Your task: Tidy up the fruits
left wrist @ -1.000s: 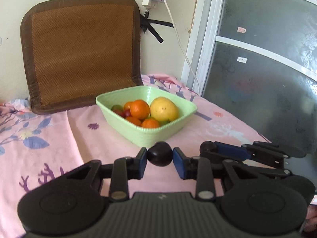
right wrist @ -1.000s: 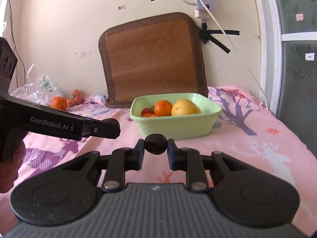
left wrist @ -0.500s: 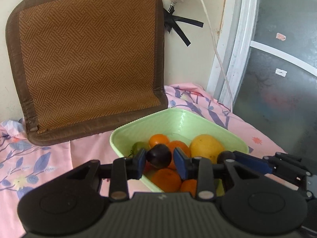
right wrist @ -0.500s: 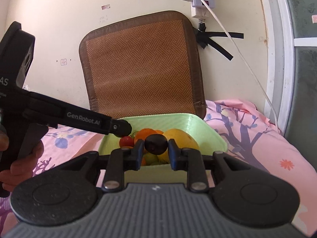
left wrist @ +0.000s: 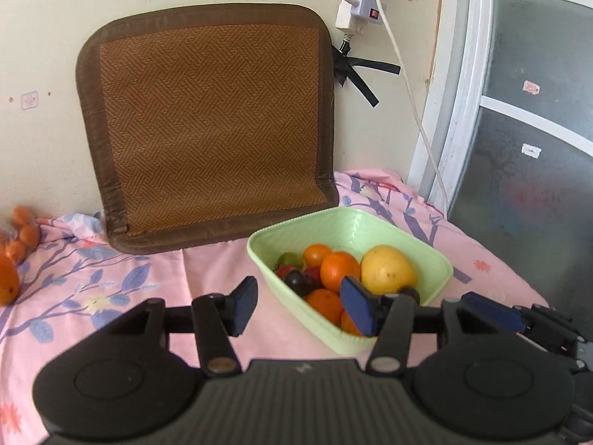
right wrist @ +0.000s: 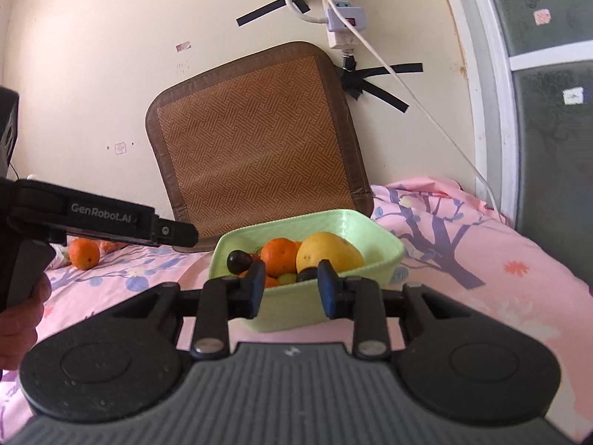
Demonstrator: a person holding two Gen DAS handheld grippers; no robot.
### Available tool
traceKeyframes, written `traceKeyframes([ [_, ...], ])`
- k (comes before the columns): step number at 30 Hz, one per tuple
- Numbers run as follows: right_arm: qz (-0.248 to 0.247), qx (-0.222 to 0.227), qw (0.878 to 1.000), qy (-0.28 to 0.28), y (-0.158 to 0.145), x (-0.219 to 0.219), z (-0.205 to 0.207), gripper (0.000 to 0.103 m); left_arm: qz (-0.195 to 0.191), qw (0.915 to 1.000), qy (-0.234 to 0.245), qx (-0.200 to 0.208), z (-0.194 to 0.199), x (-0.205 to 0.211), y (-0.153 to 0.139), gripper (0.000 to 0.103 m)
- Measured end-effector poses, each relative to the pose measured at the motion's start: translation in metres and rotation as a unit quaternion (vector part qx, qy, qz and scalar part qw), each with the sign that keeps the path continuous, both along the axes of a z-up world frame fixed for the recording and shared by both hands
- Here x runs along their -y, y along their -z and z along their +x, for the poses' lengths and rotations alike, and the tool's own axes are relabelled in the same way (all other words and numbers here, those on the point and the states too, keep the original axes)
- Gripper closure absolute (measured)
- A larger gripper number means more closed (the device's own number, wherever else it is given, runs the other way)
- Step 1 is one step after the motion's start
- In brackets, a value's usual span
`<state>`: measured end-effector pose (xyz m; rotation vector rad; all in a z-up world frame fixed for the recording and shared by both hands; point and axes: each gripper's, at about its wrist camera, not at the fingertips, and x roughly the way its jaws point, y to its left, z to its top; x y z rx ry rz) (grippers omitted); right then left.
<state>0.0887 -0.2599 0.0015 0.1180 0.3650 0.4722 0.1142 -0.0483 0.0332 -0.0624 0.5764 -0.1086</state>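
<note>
Right wrist view: right gripper (right wrist: 291,289) open, empty, just before bowl (right wrist: 385,250). Left gripper (right wrist: 183,231), marked "GenRobot.AI", jaws opening, empty, beside bowl. Fruits (right wrist: 283,256) in bowl; orange (right wrist: 84,253) left of bowl.

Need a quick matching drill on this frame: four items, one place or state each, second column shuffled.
Items:
1. yellow fruit
2. mat
3. left gripper
4. loose orange

Places or states:
A. leaning on the wall
B. on the pink cloth, outside the bowl
C. in the bowl
D. jaws opening, nothing between them

Pairs: 1-C, 2-A, 3-D, 4-B
</note>
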Motion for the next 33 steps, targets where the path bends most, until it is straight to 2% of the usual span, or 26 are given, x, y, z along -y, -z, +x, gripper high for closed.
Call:
traceKeyframes([
  [2, 0.028, -0.027, 0.999, 0.008, 0.001, 0.010, -0.012, 0.069, 0.008, 0.9999, -0.009, -0.007, -0.019, 0.006, 0.000, 0.047],
  [4, 0.062, -0.065, 0.996, 0.017, 0.005, 0.019, -0.022, 0.055, 0.008, 0.9997, -0.014, -0.015, -0.036, 0.010, 0.001, 0.045],
  [7, 0.095, -0.105, 0.989, 0.031, 0.009, 0.029, -0.036, 0.055, 0.016, 0.9995, -0.018, -0.020, -0.061, 0.016, 0.003, 0.045],
  [10, 0.116, -0.135, 0.983, 0.035, 0.012, 0.035, -0.052, 0.055, 0.027, 0.9992, -0.025, -0.017, -0.083, 0.021, 0.003, 0.037],
  [12, 0.118, -0.142, 0.982, 0.035, 0.013, 0.034, -0.062, 0.055, 0.030, 0.9989, -0.033, -0.012, -0.096, 0.022, 0.004, 0.005],
  [13, 0.116, -0.143, 0.982, 0.036, 0.012, 0.034, -0.067, 0.055, 0.032, 0.9987, -0.038, -0.005, -0.104, 0.021, 0.004, 0.000],
  [22, 0.109, -0.153, 0.982, 0.026, 0.014, 0.024, -0.097, 0.052, 0.048, 0.9980, -0.041, 0.003, -0.139, 0.025, 0.010, 0.000],
  [33, 0.096, -0.150, 0.984, 0.024, 0.012, 0.014, -0.107, 0.050, 0.056, 0.9962, -0.067, -0.003, -0.150, 0.015, 0.015, 0.000],
])
